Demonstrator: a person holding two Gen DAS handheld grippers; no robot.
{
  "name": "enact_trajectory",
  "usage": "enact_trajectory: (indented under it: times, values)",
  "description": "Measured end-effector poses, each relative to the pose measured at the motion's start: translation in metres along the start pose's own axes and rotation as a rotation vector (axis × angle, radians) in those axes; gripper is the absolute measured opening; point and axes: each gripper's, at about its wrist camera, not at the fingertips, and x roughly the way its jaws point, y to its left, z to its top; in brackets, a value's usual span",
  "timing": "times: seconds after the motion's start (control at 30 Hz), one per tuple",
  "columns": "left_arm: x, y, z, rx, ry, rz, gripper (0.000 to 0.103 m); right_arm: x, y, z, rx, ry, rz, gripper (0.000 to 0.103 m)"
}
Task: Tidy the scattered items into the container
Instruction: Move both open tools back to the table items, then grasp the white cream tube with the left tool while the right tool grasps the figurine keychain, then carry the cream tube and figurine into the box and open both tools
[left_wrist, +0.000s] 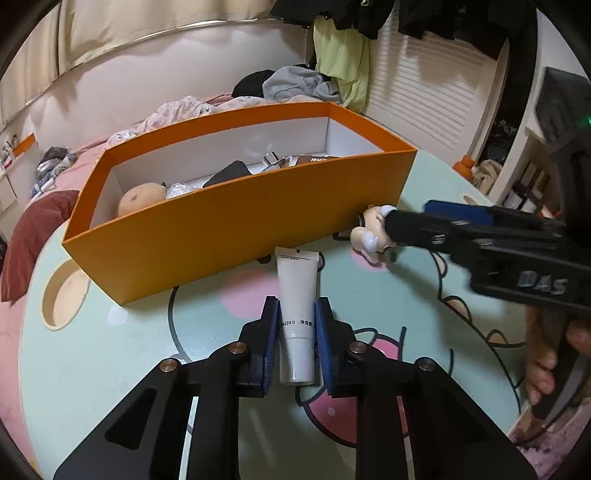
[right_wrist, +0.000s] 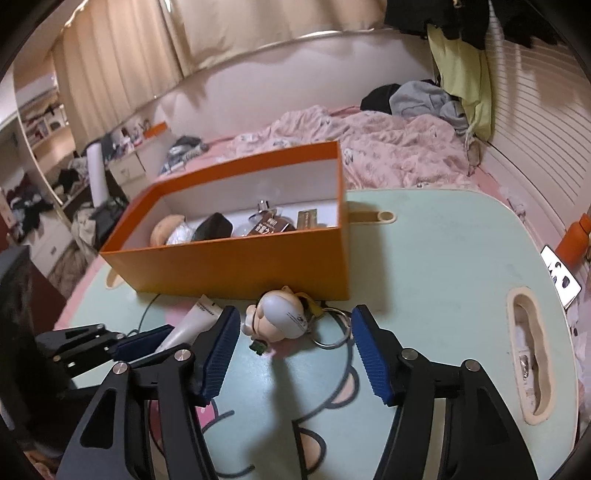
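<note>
- The left gripper (left_wrist: 296, 314) is lying low over the desk (left_wrist: 110, 350), its jaws closing on the white tube (left_wrist: 297, 314), whose crimped end is pointing at the orange box (left_wrist: 240, 236).
- Only the left wrist view is showing the tube's printed side and a hand (left_wrist: 543, 354) holding the right gripper's handle.
- Only the right wrist view is showing the key ring (right_wrist: 330, 328) attached to the figurine keychain (right_wrist: 280, 314), which is lying just in front of the box.
- The box is holding a plush toy (right_wrist: 164, 227), a dark pouch (right_wrist: 214, 227), a brown packet (right_wrist: 271, 225) and a metal-capped item.
- The right gripper (right_wrist: 295, 328) is hovering with jaws spread wide, flanking the keychain.
</note>
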Motion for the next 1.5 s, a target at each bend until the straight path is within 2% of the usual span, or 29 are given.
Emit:
enact_trajectory:
  times: [0.37,0.4,0.47,0.53,0.6,0.7,0.83,1.03,1.33,1.5]
  values:
    - [-0.035,0.008,0.006,-0.021,-0.074,-0.018,0.021,0.027,0.012,0.004,-0.053,0.092,-0.070,0.063]
    - [-0.037,0.008,0.006,-0.022,-0.077,-0.016,0.021,0.028,0.013,0.004,-0.064,0.094,-0.076,0.059]
    - [-0.040,0.010,0.005,-0.025,-0.086,-0.014,0.021,0.028,0.017,0.003,-0.090,0.096,-0.084,0.041]
    - [-0.041,0.012,0.006,-0.032,-0.090,-0.013,0.021,0.026,0.019,0.003,-0.106,0.093,-0.114,0.040]
    - [-0.042,0.013,0.006,-0.039,-0.096,-0.012,0.021,0.023,0.018,0.001,-0.100,0.090,-0.098,0.040]
    - [-0.043,0.017,0.006,-0.048,-0.101,-0.009,0.021,0.013,0.014,-0.002,-0.078,0.058,-0.066,0.040]
    - [-0.046,0.019,0.007,-0.058,-0.112,-0.003,0.021,-0.001,0.015,-0.001,-0.082,0.026,-0.084,0.040]
    - [-0.056,0.023,0.009,-0.071,-0.144,0.000,0.021,-0.018,0.026,0.004,-0.093,-0.006,-0.051,0.040]
    - [-0.070,0.035,0.018,-0.092,-0.192,0.005,0.021,-0.039,0.048,0.020,-0.122,-0.070,-0.002,0.039]
    - [-0.078,0.042,0.036,-0.088,-0.227,0.016,0.021,-0.044,0.056,0.037,-0.138,-0.120,0.013,0.039]
